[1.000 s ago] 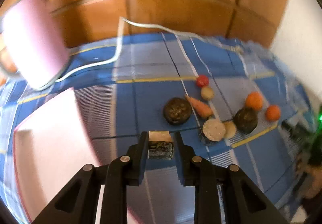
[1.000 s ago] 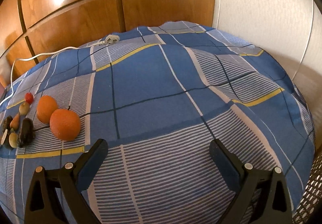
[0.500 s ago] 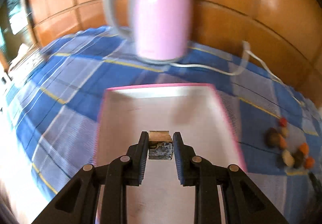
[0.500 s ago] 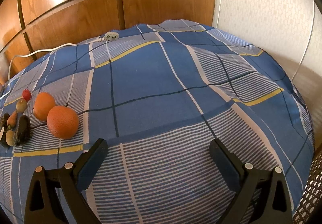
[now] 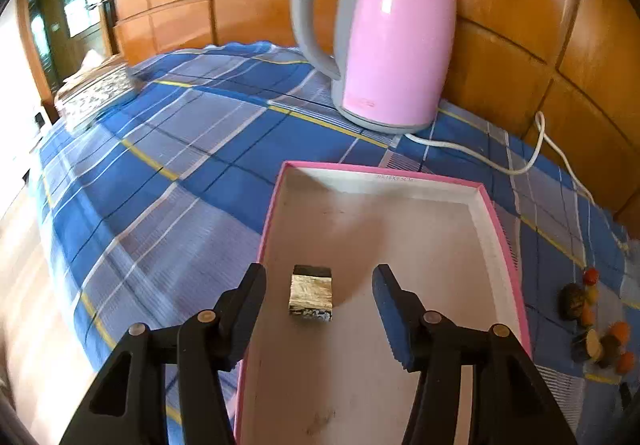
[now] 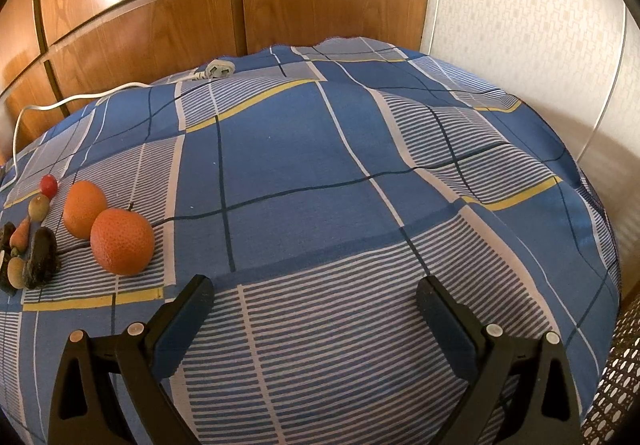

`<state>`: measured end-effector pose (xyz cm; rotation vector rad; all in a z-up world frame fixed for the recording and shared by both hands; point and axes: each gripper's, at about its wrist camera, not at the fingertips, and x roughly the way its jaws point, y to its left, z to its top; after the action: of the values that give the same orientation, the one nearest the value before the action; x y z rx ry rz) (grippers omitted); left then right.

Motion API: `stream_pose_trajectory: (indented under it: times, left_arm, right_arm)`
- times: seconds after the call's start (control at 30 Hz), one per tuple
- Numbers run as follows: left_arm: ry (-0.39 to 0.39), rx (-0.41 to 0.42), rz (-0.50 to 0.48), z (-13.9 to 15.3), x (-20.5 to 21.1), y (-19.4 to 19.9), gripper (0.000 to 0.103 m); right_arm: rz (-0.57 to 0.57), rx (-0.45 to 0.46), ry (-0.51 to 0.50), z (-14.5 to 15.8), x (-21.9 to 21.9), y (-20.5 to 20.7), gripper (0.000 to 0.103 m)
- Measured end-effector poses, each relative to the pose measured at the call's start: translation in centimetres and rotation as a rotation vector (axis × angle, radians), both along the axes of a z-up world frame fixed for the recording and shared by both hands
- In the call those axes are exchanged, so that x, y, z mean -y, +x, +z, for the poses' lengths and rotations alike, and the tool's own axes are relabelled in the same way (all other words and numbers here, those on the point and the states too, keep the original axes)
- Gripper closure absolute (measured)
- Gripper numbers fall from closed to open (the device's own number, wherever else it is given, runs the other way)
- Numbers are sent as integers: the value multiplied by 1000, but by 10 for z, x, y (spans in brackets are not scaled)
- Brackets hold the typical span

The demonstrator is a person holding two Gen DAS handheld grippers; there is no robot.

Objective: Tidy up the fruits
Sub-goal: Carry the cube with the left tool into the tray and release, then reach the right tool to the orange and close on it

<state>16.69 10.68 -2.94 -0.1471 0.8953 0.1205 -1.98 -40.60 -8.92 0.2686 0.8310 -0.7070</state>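
Left wrist view: my left fingers (image 5: 318, 295) have just been opening and now stand partly apart, the chunk (image 5: 311, 293) between them but clear of both pads.
Chunk: a small dark, blocky piece with a pale face, resting on the floor of the box (image 5: 486, 205), toward its near end.
Box: shallow, pink-rimmed, otherwise bare inside; its long side runs away from me toward the kettle (image 5: 384, 29).
Right fingers (image 6: 314, 305): spread wide, holding nothing, hovering over bare bedspread (image 6: 300, 149).
Remaining fruit: two oranges (image 6: 122, 241) and a cluster of smaller pieces (image 6: 30, 241) lie on the bedspread, left of and just beyond my right fingers.
Key relation: from my left fingers the pile (image 5: 596, 325) sits well off to the right, past the box's far rim; my right hand looks the nearer one.
Next, I judge: one hand must go to that pile and bring a piece back to the box.
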Motion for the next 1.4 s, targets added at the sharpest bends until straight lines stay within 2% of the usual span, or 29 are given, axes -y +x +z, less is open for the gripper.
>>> stream_pose_trajectory:
  times: [0.23,0.47,0.7,0.83,1.07,1.23,1.4]
  left_arm:
    - [-27,46,18,9,1,-46,47]
    - [-6,70,-54,10,30,-93,45]
    - [-15,72,-134,8,59,-118,44]
    - [-17,75,-170,7,72,-126,37]
    - [-22,88,-219,6,84,-136,37]
    - [-29,102,-246,8,89,-141,34]
    - [-39,110,-251,9,88,-143,32]
  right_arm:
    - [-1,2,0,0,-1,0,0]
    - [-2,4,0,0,-1,0,0]
    - [0,-2,2,-1,-1,1,0]
    - [13,-17,16,1,-1,1,0]
    - [44,5,19,15,-10,-6,23]
    - [149,69,53,35,-26,-2,37]
    - [272,83,58,47,-51,14,38]
